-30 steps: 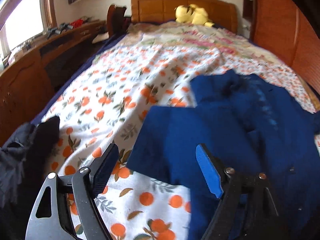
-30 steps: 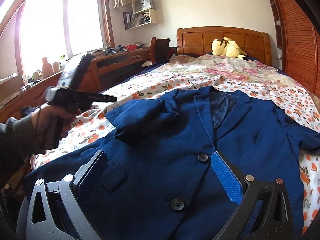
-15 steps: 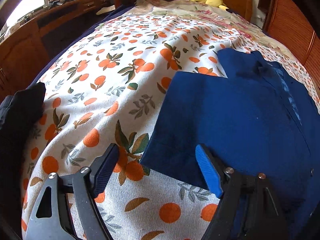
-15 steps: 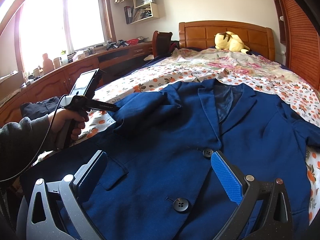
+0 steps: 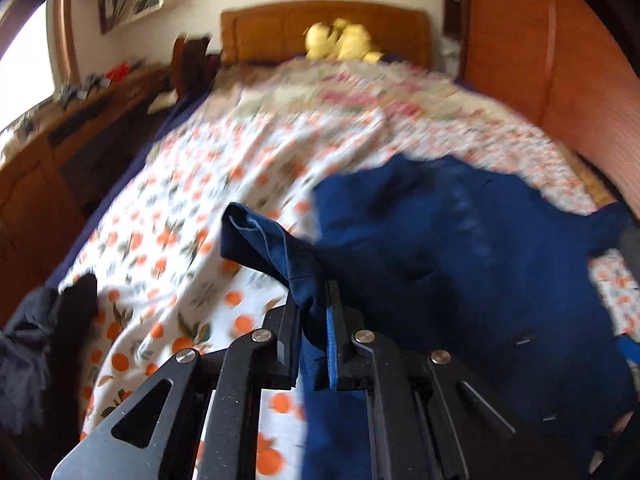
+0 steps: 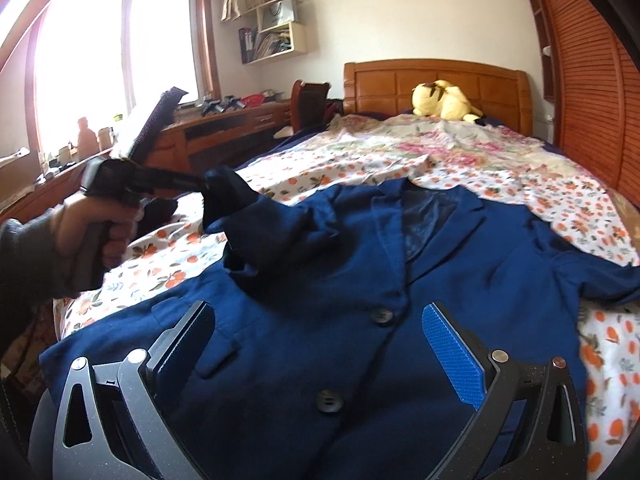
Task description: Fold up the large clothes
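Left wrist: left gripper [image 5: 313, 312], just closed, pinching the sleeve [image 5: 276, 248] cuff and holding it above the bedspread [image 5: 192, 208], likely to fold it across the jacket [image 5: 460, 260]. Right wrist: right gripper [image 6: 320, 340] spread wide, empty, hovering over the jacket front [image 6: 360, 300] spread flat on the bed, ready to steady the cloth.

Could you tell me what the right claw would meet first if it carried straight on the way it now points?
Most likely the blue jacket: the open right claw points slightly downward over its buttoned front, with nothing between them. Exact depth is hard to judge.
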`<action>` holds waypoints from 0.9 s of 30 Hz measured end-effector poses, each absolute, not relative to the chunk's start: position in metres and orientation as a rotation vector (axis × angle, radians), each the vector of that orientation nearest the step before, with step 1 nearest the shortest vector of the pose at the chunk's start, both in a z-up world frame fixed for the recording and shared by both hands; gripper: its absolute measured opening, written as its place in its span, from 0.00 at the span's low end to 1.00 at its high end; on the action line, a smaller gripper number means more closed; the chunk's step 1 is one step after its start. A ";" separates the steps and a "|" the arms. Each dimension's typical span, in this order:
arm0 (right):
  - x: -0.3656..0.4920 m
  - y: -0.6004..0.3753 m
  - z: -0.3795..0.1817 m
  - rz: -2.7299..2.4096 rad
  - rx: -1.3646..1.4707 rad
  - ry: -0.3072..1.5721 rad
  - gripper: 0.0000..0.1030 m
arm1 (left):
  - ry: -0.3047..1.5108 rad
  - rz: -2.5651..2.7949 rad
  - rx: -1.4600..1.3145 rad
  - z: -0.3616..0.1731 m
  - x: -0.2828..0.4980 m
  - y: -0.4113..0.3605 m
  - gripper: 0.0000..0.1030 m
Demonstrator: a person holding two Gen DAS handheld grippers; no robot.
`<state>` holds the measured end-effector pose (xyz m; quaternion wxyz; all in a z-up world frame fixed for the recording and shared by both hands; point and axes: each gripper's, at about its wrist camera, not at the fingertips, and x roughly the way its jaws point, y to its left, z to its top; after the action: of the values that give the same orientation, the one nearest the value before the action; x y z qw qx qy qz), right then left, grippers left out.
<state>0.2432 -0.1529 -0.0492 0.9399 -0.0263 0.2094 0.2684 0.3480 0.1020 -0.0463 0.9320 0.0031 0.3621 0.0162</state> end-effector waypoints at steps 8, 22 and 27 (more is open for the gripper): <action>0.224 -0.201 -0.038 0.439 0.005 0.397 1.00 | 0.611 -0.129 0.034 0.022 0.302 0.027 0.11; 0.190 -0.215 -0.023 0.354 0.033 0.375 1.00 | 0.582 -0.307 0.065 0.030 0.244 -0.046 0.11; 0.181 -0.217 -0.021 0.340 0.015 0.376 1.00 | 0.596 -0.273 0.125 0.012 0.226 -0.056 0.11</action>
<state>0.1813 -0.2166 -0.0206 0.9680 0.0074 0.1859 0.1684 0.2262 -0.0555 0.0118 0.9448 0.0616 0.2926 -0.1340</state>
